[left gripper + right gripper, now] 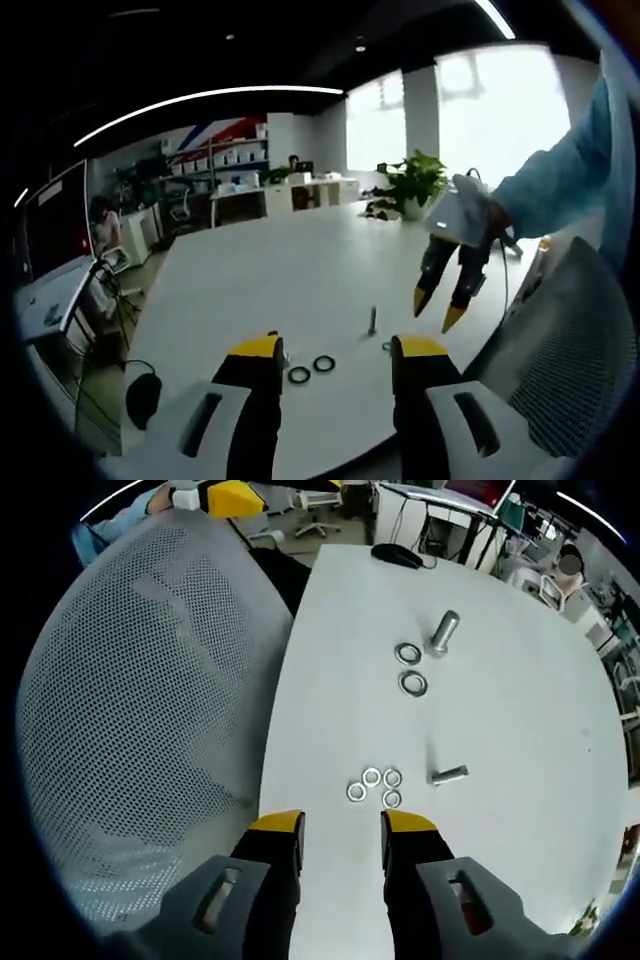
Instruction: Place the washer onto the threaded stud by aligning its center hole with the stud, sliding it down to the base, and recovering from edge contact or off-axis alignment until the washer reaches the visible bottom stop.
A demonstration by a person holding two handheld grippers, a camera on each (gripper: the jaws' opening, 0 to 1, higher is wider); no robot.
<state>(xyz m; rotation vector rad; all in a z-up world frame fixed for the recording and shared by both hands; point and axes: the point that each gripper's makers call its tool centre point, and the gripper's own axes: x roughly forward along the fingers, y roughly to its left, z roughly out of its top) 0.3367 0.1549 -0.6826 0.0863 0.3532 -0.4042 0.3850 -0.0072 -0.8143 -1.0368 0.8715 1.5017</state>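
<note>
A thin threaded stud (372, 320) stands upright on the white table (280, 270); it shows again as stud (450, 774). Several small washers (375, 785) lie in a cluster just left of it, a glimpse of them as small washers (387, 346). Two larger washers (311, 369) lie flat, also seen as larger washers (410, 668) beside a thicker bolt (444, 632). My left gripper (340, 350) is open and empty, low over the near table edge. My right gripper (343, 825) is open and empty above the small washers; it hangs in the air as right gripper (440, 308) to the right of the stud.
A grey mesh chair back (150, 730) stands against the table edge beside me, also chair back (570, 370). A black object (397, 555) with a cable lies at one end of the table. A potted plant (410, 185) sits at the far end. A light-blue sleeve (560, 185) holds the right gripper.
</note>
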